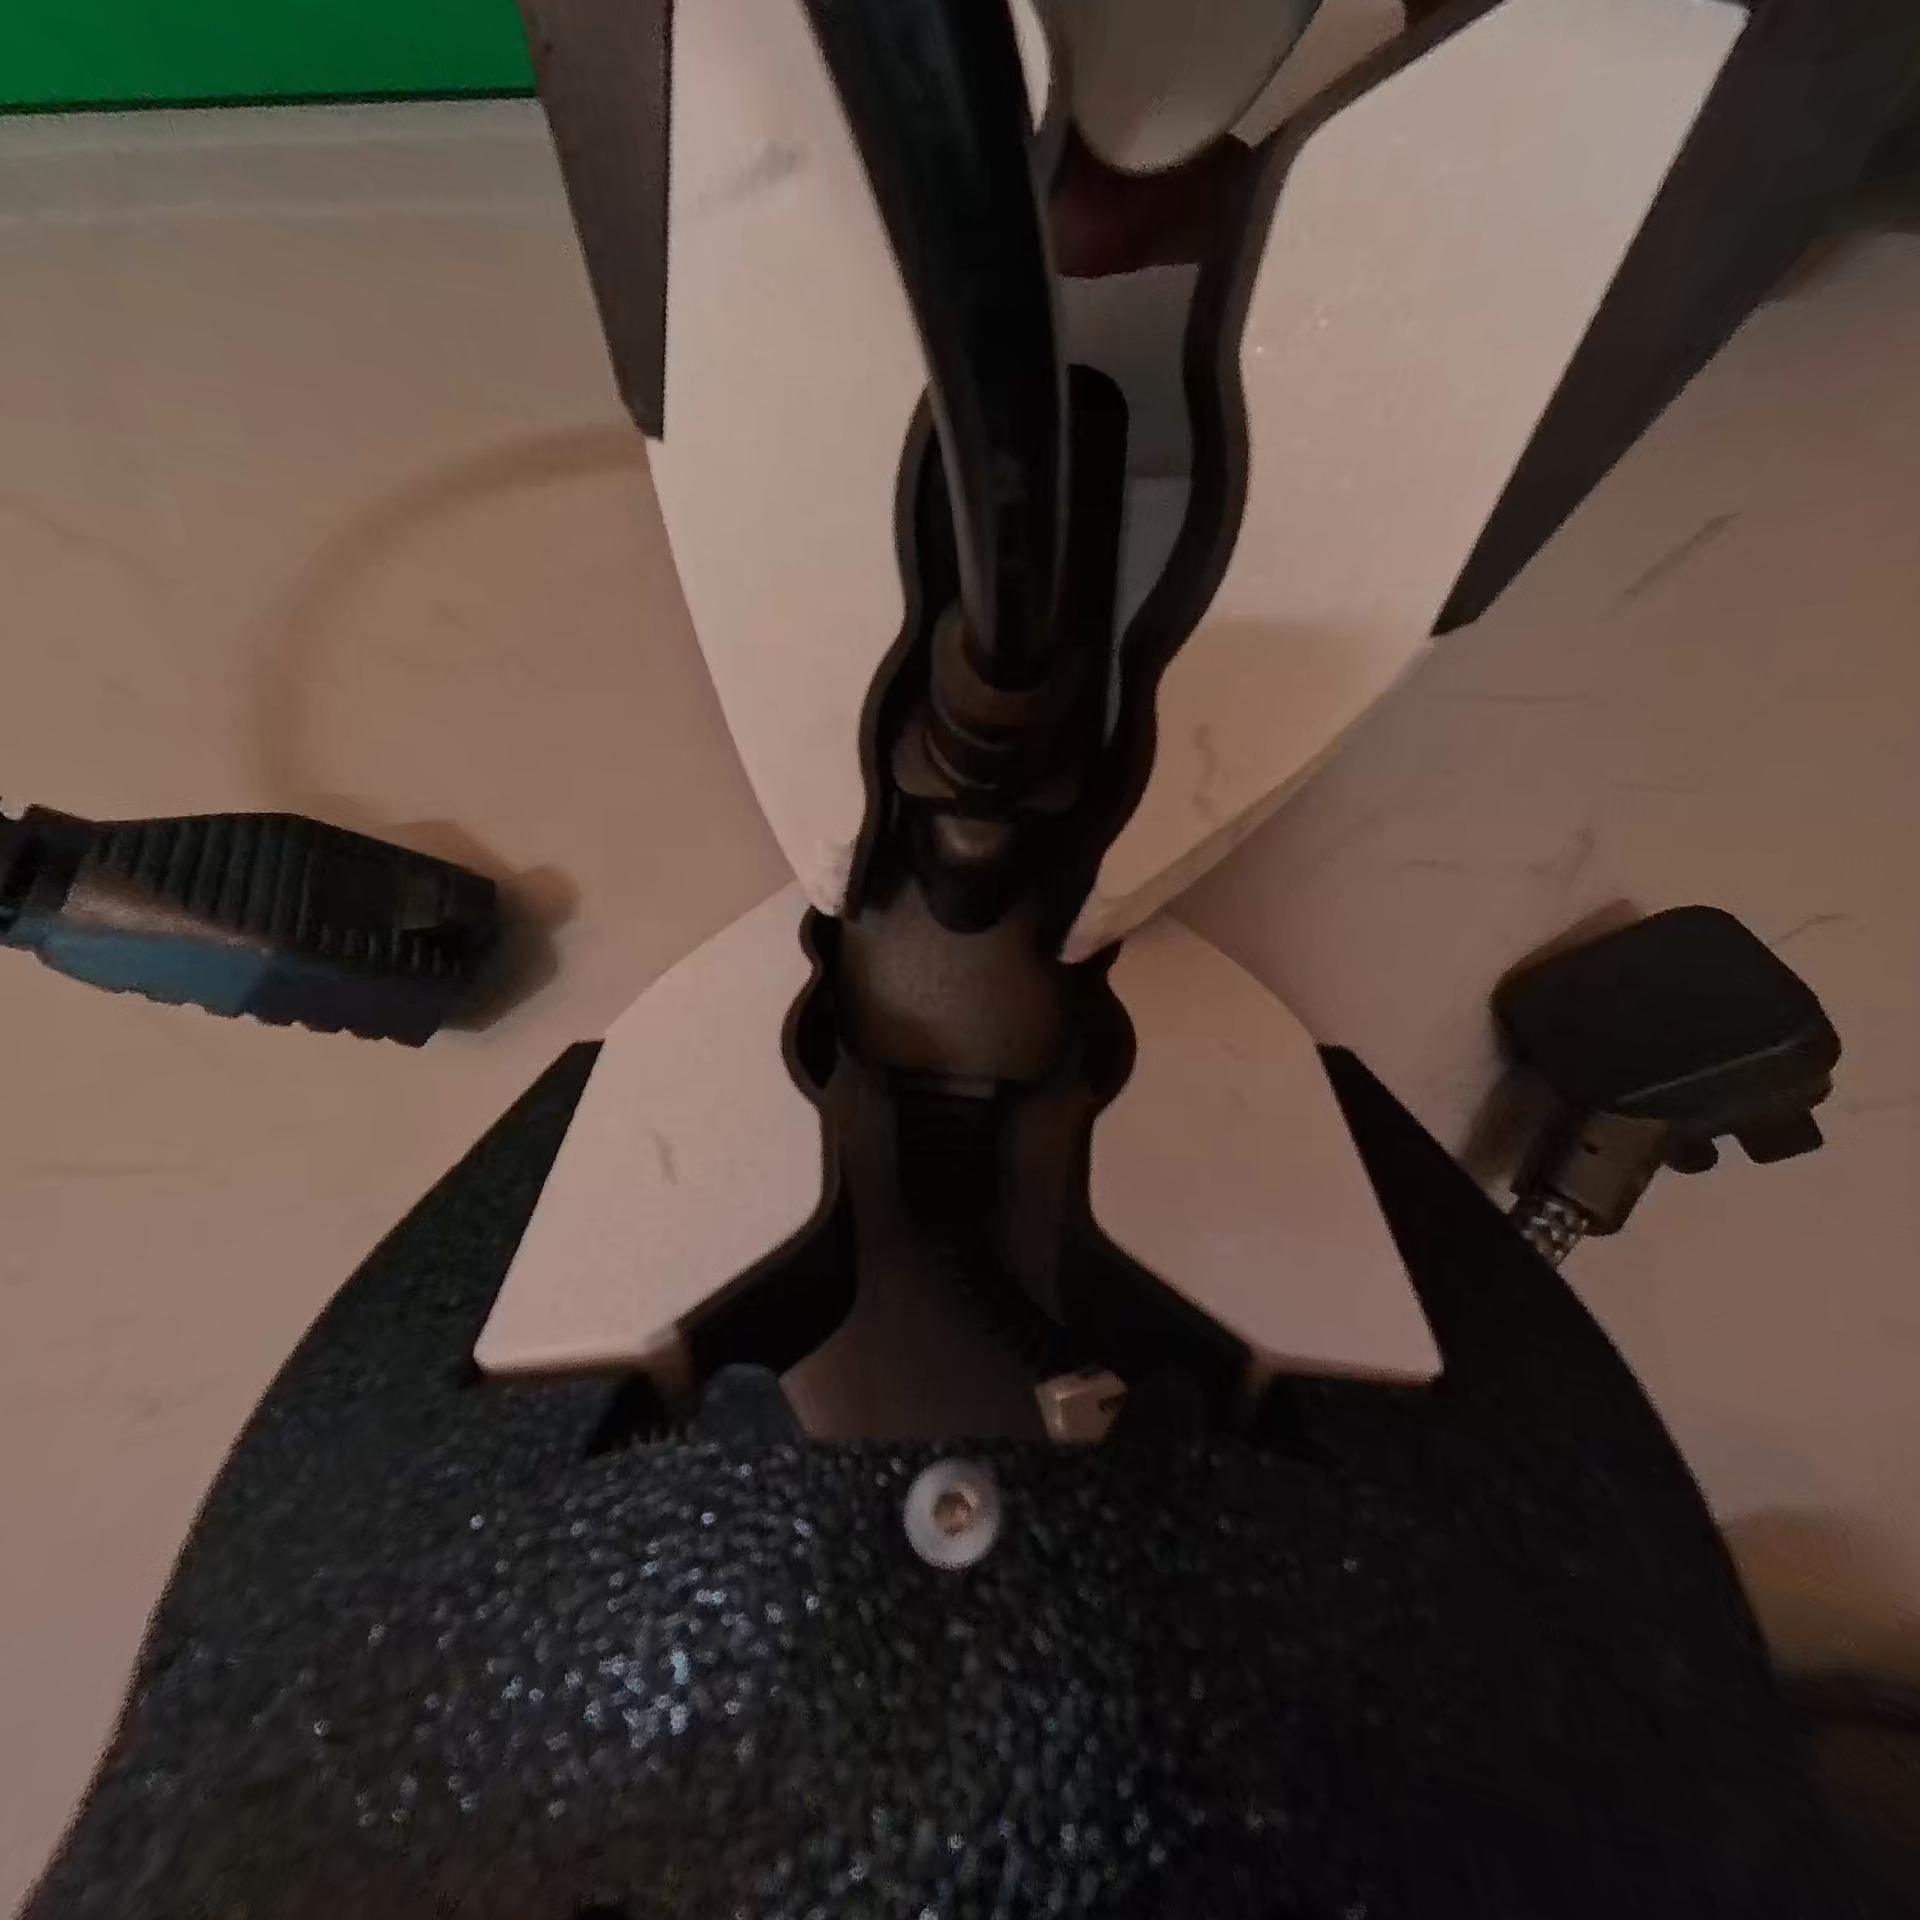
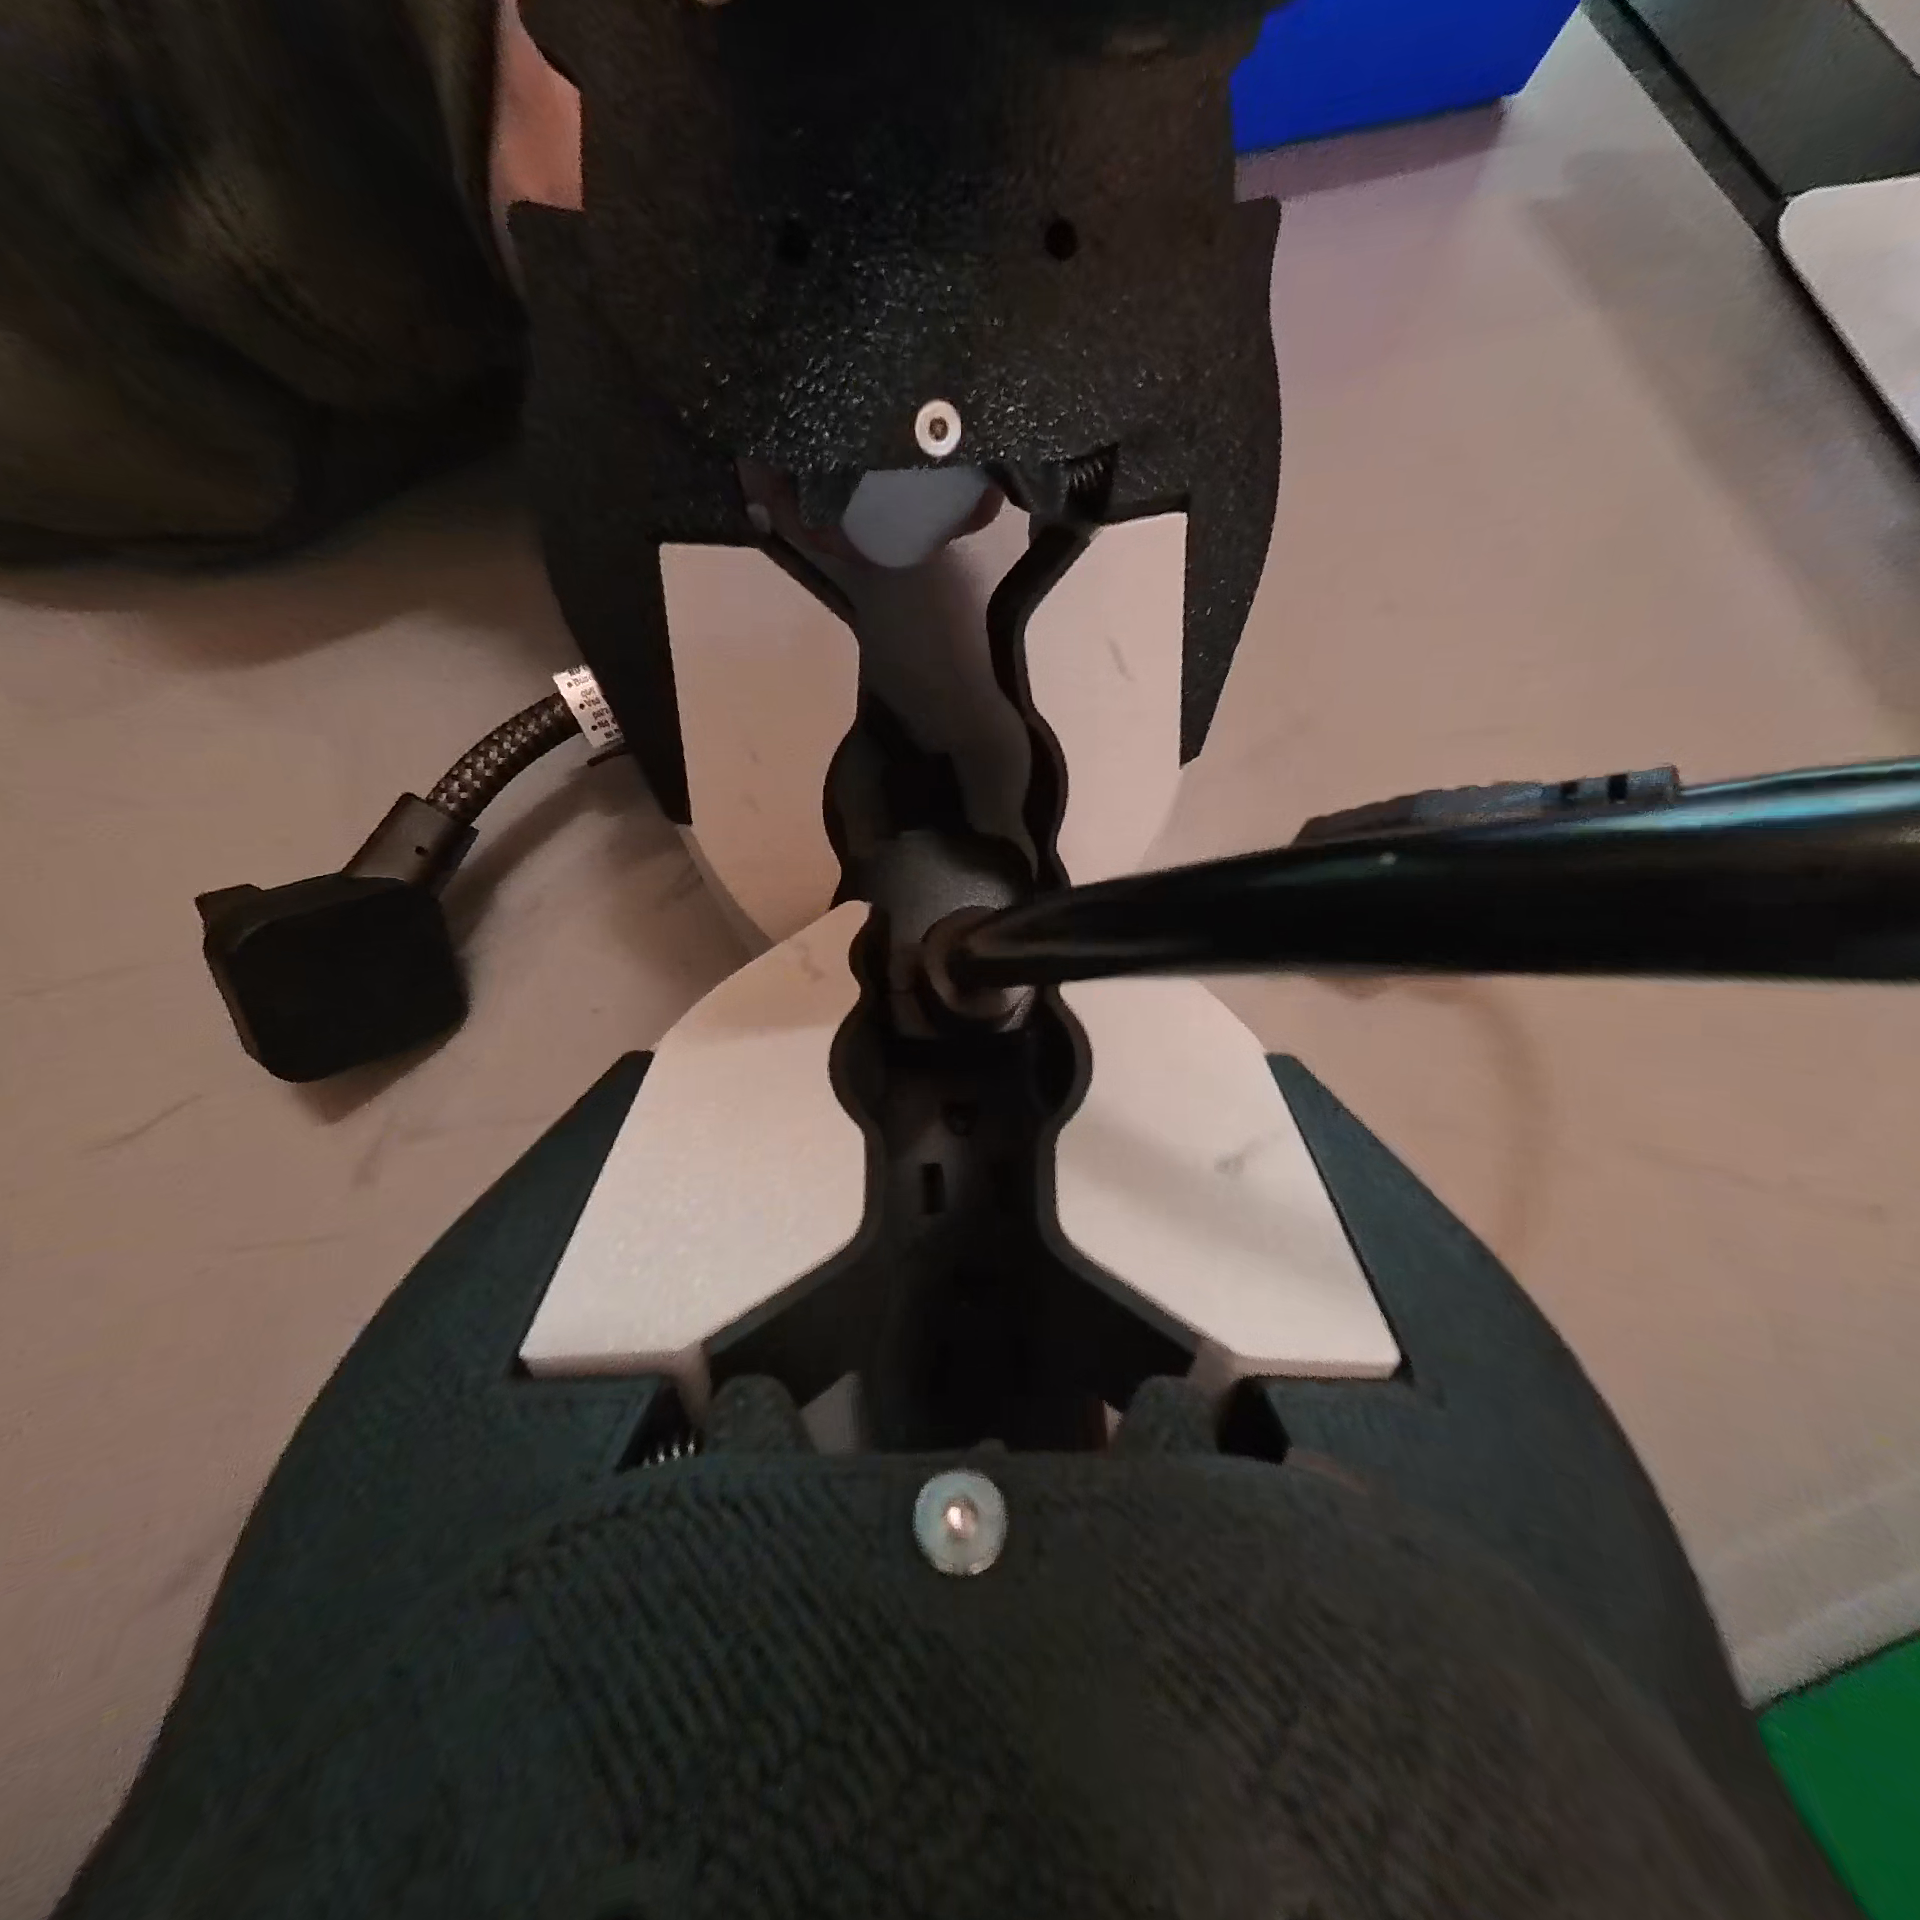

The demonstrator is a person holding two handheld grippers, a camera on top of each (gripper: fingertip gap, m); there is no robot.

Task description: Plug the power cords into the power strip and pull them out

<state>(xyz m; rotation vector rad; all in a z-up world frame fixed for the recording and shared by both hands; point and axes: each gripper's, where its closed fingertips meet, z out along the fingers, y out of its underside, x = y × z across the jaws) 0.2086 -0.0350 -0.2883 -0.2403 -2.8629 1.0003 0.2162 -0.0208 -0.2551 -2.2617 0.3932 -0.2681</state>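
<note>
Handover step, I'd judge: left tool and right tool both clamp one black plug above bench, tips nearly touching. Power strip not visible. Next: one tool lets go, w/ cord kept slack.

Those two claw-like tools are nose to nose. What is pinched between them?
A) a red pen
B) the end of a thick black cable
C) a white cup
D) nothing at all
B: the right wrist view shows the right gripper and the left gripper meeting tip to tip around a dark plug, with its thick black cable running off to the right.
</note>
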